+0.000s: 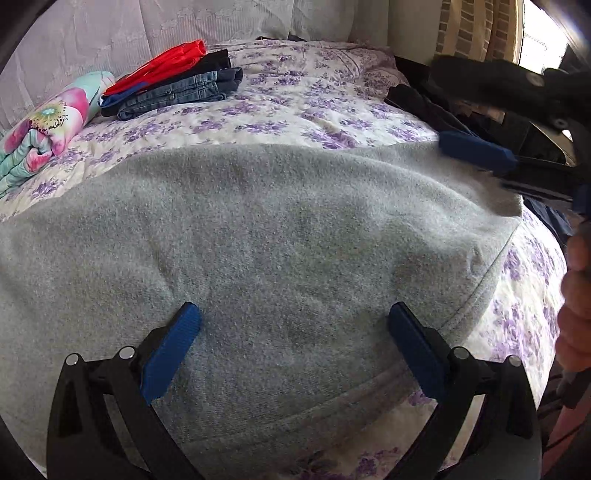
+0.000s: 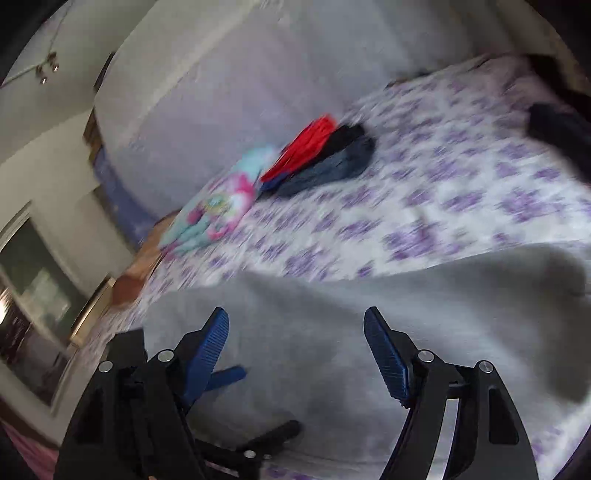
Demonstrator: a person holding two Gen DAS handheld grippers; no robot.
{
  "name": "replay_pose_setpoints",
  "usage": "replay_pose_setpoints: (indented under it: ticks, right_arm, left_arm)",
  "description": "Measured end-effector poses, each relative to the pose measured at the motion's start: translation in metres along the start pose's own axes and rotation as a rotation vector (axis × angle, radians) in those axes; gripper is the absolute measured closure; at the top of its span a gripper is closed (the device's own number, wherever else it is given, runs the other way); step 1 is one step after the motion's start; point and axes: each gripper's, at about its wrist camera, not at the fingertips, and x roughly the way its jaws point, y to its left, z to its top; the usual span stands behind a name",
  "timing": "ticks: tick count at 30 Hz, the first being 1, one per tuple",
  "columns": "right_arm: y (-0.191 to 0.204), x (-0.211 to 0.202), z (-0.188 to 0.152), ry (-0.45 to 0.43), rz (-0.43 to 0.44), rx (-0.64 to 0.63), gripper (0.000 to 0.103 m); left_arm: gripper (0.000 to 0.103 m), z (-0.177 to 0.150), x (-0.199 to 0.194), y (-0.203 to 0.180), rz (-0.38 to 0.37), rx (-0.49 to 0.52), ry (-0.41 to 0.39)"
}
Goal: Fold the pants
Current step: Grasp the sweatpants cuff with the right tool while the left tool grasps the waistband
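Grey fleece pants point(image 1: 258, 236) lie spread flat across the floral bed, also in the right wrist view point(image 2: 369, 332). My left gripper point(image 1: 293, 317) is open just above the pants near their front hem, holding nothing. My right gripper point(image 2: 295, 325) is open over the pants and empty; its view is motion-blurred. In the left wrist view one blue finger of the right gripper point(image 1: 476, 151) hovers at the pants' far right corner. The left gripper's blue finger point(image 2: 225, 376) shows at lower left in the right wrist view.
A stack of folded clothes, red on top of dark and denim pieces point(image 1: 173, 81), lies at the back left of the bed. A rolled floral blanket point(image 1: 44, 125) is beside it. Dark clothes point(image 1: 417, 103) lie at the right edge. The padded headboard point(image 1: 147, 26) is behind.
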Motion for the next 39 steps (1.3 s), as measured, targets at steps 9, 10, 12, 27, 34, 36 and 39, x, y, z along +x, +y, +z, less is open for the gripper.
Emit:
replay_pose_setpoints:
  ticks: [9,10,12,27,34,36,39]
  right_arm:
    - [-0.1,0.031,0.035,0.017,-0.268,0.163,0.101]
    - [-0.095,0.018,0.033,-0.022,-0.346,0.143,0.095]
    - [-0.075,0.005,0.022,-0.025,-0.278,0.054,0.09]
    - [-0.099,-0.072,-0.044,-0.079,-0.239,0.13,0.071]
    - [-0.125,-0.074,-0.069,-0.111,-0.266,0.236,0.098]
    - [-0.122,-0.073,-0.068,-0.105,-0.28,0.219,0.097]
    - [-0.118,-0.073,-0.069,-0.105,-0.304,0.197,0.097]
  left_arm:
    - [0.004,0.0,0.0,0.003,-0.023,-0.02,-0.006]
    - [0.004,0.0,0.0,0.002,-0.021,-0.019,-0.006]
    - [0.004,-0.001,0.0,0.002,-0.017,-0.015,-0.006]
    - [0.004,-0.002,0.0,0.002,-0.021,-0.014,-0.007]
    - [0.005,-0.005,-0.079,0.024,0.144,0.114,-0.212]
    - [0.005,-0.001,-0.095,0.054,0.295,0.107,-0.231]
    - [0.005,-0.01,-0.079,0.123,0.327,-0.041,-0.04]
